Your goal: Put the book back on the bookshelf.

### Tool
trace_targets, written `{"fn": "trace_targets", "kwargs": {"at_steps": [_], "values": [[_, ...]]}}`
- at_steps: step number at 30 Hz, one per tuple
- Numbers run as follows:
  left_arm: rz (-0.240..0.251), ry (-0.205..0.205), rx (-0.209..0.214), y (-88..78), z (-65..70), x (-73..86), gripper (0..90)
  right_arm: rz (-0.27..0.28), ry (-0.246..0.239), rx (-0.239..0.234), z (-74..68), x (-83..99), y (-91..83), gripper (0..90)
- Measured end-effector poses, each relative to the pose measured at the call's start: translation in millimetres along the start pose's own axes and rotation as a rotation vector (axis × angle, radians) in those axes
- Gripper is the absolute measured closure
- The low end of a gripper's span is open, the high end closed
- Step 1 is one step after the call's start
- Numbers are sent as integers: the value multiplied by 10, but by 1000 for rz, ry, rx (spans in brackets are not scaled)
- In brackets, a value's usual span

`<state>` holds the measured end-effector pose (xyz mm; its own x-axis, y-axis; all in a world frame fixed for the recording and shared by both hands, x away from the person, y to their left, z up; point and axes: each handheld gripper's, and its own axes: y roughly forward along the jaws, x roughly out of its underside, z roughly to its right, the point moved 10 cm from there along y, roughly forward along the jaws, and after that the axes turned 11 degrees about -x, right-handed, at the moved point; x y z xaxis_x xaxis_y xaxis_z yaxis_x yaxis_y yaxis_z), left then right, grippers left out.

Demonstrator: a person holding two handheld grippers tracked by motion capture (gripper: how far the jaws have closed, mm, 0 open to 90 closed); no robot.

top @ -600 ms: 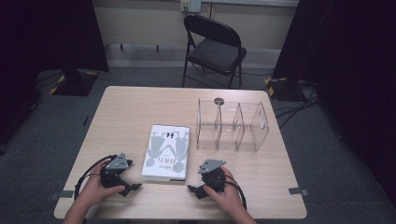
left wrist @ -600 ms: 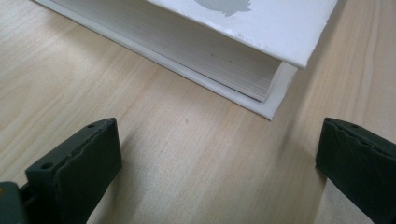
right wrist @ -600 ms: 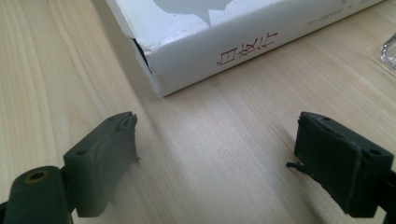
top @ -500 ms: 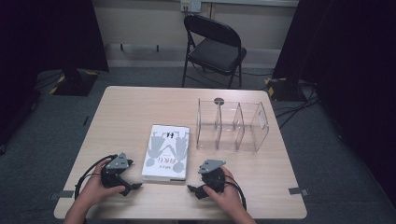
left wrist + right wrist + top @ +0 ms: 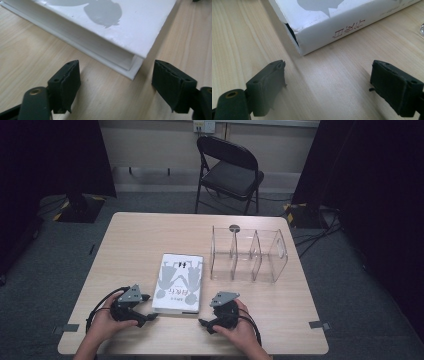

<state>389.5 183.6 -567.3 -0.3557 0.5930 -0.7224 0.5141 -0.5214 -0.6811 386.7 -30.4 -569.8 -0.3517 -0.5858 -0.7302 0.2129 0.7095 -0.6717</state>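
Black jaws stand wide open and empty on both your left gripper (image 5: 145,312) and your right gripper (image 5: 206,324), each low over the desk (image 5: 130,240) and aimed at a near corner of the white book (image 5: 179,281), which lies flat near your edge, between the two grippers and apart from the clear divided rack (image 5: 248,254) behind it. Since the book sits flush on the wood, I judge you do best to bring one set of jaws level around a corner's thickness, lower pad sliding under the cover (image 5: 140,27). Keep your other gripper steadying the spine (image 5: 342,30) so the book does not skate away from you.
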Motion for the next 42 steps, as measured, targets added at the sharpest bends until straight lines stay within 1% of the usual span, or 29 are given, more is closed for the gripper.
{"fn": "trace_targets", "kwargs": {"at_steps": [2, 3, 4, 6, 7, 9, 10, 12, 13, 15, 16, 17, 18, 19, 21, 22, 23, 24, 25, 26, 27, 28, 30, 31, 38, 40, 41, 42], "values": [[-8, -2, -1, 4, 29, -13, 206, -2, -4, -7, -23, -8, 15, 116], [-15, 6, -7, 2, 22, -14, 227, -1, -12, -17, -41, -16, 26, 116], [-14, -9, -10, 3, 29, -26, 252, -3, -13, -22, -55, -22, 35, 116], [-14, -13, -21, 6, 22, -41, 288, -5, -24, -29, -69, -37, 56, 116], [-14, -13, -16, 9, 30, -47, 309, -5, -25, -32, -77, -45, 65, 116], [-16, -8, -18, 11, 36, -53, 349, -6, -24, -37, -86, -60, 84, 115], [-6, -5, -22, 22, 44, -74, 357, -4, -31, -40, -87, -73, 97, 115], [-10, 8, -32, 37, 49, -98, 392, -6, -28, -38, -89, -86, 114, 116], [-9, 27, -28, 45, 47, -110, 403, -8, -28, -38, -88, -94, 122, 118], [-16, 8, -40, 66, 50, -131, 401, -7, -26, -36, -86, -105, 132, 120], [-33, 8, -40, 71, 50, -135, 400, -4, -25, -35, -86, -127, 153, 127], [-36, 11, -44, 69, 41, -136, 400, -4, -28, -33, -83, -136, 161, 127], [-36, 11, -44, 69, 41, -136, 396, -4, -28, -33, -83, -136, 161, 127], [-28, -19, -44, 87, 60, -148, 388, -1, -31, -35, -81, -155, 181, 129], [-37, -20, -44, 90, 62, -147, 355, -3, -24, -32, -76, -166, 193, 132], [-37, -20, -44, 90, 62, -147, 354, -3, -24, -32, -76, -166, 193, 132], [-29, -33, -48, 104, 61, -156, 354, -1, -21, -31, -72, -182, 209, 137], [-29, -33, -48, 104, 61, -156, 348, 2, -24, -30, -68, -194, 219, 144], [-22, -54, -56, 124, 58, -167, 340, 4, -24, -31, -74, -204, 228, 151], [-39, -36, -60, 119, 45, -158, 334, 2, -26, -33, -80, -209, 234, 160], [-39, -36, -60, 119, 45, -158, 333, 2, -26, -33, -80, -209, 234, 160], [-39, -59, -64, 128, 59, -175, 334, 4, -30, -33, -82, -217, 241, 159], [-43, -61, -68, 125, 60, -172, 335, 4, -28, -33, -83, -217, 241, 159], [-47, -49, -71, 125, 51, -169, 339, 4, -30, -33, -83, -217, 241, 159], [-64, -56, -83, 119, 63, -173, 339, 5, -32, -32, -84, -218, 241, 160], [-78, -46, -105, 113, 63, -193, 349, 4, -32, -33, -84, -218, 241, 160], [-99, -30, -118, 101, 71, -200, 351, 5, -32, -32, -83, -218, 241, 159], [-91, -63, -119, 105, 83, -215, 354, 5, -32, -33, -84, -218, 241, 159]]}}
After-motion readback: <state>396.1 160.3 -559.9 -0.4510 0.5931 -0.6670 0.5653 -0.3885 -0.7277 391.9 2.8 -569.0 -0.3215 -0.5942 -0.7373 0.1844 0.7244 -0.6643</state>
